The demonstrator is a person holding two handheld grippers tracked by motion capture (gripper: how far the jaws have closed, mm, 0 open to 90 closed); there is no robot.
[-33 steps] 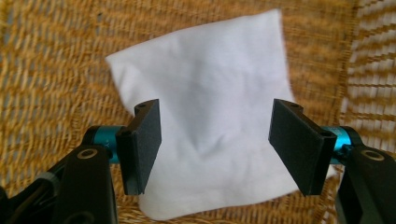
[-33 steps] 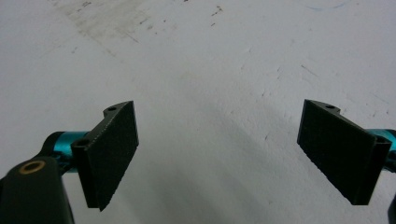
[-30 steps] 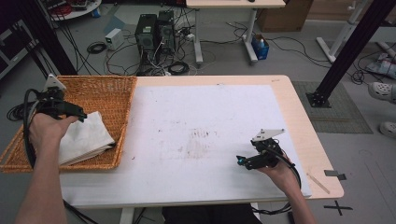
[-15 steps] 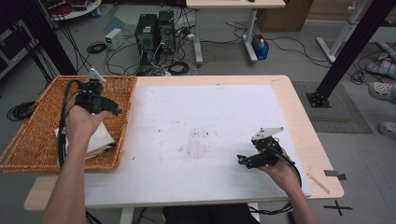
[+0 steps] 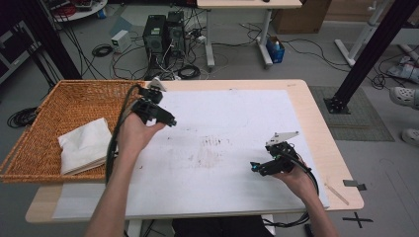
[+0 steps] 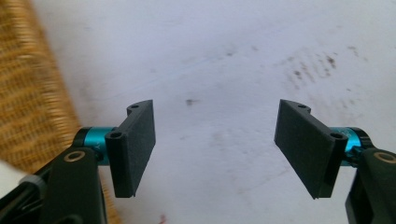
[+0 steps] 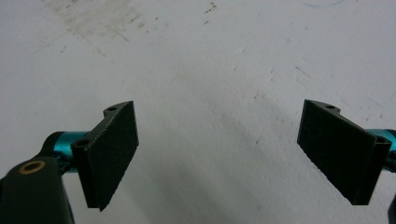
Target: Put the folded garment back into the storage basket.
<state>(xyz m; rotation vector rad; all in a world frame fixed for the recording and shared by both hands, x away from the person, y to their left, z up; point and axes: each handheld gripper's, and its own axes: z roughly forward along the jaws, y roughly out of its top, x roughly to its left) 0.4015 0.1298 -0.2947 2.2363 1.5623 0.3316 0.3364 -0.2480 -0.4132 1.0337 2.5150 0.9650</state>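
Two tongs are held above the counter (image 5: pixel 306 98), one in each hand, and both stand wide with nothing between their jaws. The left tongs (image 5: pixel 168 120) hang over the left part of the white sheet (image 5: pixel 237 118) that covers the counter, just beside the right rim of the wicker basket (image 5: pixel 49 103); in the left gripper view their jaws (image 6: pixel 215 149) frame bare, lightly stained sheet, with the woven basket wall (image 6: pixel 32 93) at the left edge. A folded white cloth (image 5: pixel 86 145) lies inside the basket, in its near right part, close to the person's left forearm but apart from the left tongs, which sit past the basket's rim over the sheet. The right tongs (image 5: pixel 254 167) are low over the near right part of the sheet, pointing leftward, with the grey three-cornered plate on top. In the right gripper view their jaws (image 7: pixel 233 154) are spread far apart over scuffed white sheet, a faint brownish smudge (image 7: pixel 93 16) showing farther off. That smudge (image 5: pixel 210 150) lies near the middle of the sheet, between the two tongs.
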